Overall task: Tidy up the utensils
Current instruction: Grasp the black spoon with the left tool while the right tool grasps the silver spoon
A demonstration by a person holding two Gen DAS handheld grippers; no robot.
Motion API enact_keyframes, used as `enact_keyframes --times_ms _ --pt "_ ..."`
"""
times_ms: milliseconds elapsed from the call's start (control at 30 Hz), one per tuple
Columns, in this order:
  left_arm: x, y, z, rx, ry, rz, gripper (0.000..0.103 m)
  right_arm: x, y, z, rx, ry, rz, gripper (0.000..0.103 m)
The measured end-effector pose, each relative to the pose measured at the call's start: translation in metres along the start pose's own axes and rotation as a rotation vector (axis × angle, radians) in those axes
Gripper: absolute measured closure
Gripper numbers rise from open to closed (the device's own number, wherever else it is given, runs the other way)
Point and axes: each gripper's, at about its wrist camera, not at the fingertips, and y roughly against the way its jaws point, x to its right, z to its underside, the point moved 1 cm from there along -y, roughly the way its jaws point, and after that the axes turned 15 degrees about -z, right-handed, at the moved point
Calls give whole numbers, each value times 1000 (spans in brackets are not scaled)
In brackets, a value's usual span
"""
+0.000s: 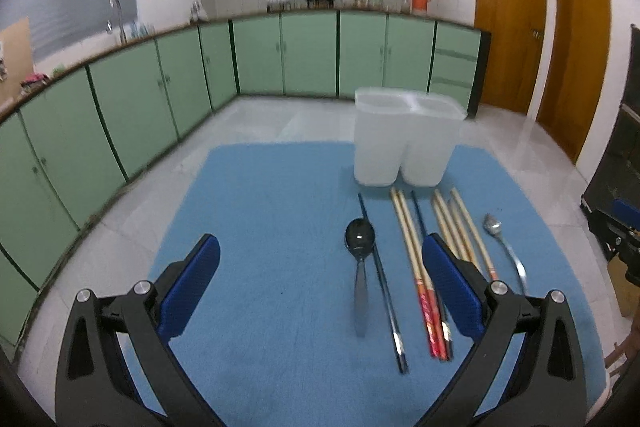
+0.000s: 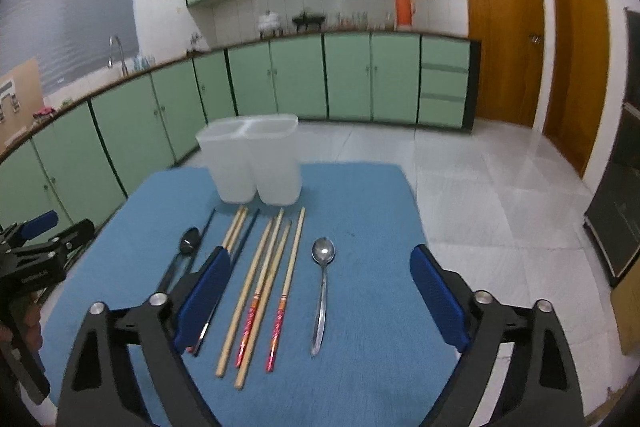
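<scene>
The utensils are laid at six o'clock of the white holder (image 2: 256,163) on the blue worktop (image 2: 360,211). Both tools, left (image 1: 320,279) and right (image 2: 320,291), are seen spread wide, empty. The left tool's outside is shown only by the right view.

Right tongs (image 2: 320,291) agape over chopsticks (image 2: 260,287), steel spoon (image 2: 322,291) (blue mat (image 2: 368,211))

Both wrist cameras look down, close, sharing the blue mat (image 1: 280,227).
</scene>
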Motion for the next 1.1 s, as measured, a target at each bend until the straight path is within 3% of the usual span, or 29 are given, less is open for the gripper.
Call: enact_keyframes --times_ms 100,167,233,300,367,833,1100 --pt "11 -37 -4 -75 -25 15 5 16 -38 -6 -88 -16 -37 24" --pt "18 -59 -4 -123 -44 32 6 24 -60 -7 -145 -28 -59 33" --pt "25 -79 -2 -169 -67 37 10 34 -83 -8 -201 -46 -67 38" --pt "28 -100 0 -223 -86 40 23 43 -102 -6 -247 -53 -71 41" --pt "27 -111 4 -259 -100 42 25 45 -110 -4 -272 -52 -75 42" --pt "40 -146 12 -290 -161 61 25 46 -130 1 -301 -57 -83 42" --pt "46 -162 -2 -307 -135 83 27 48 -139 -3 -311 -56 -90 42"
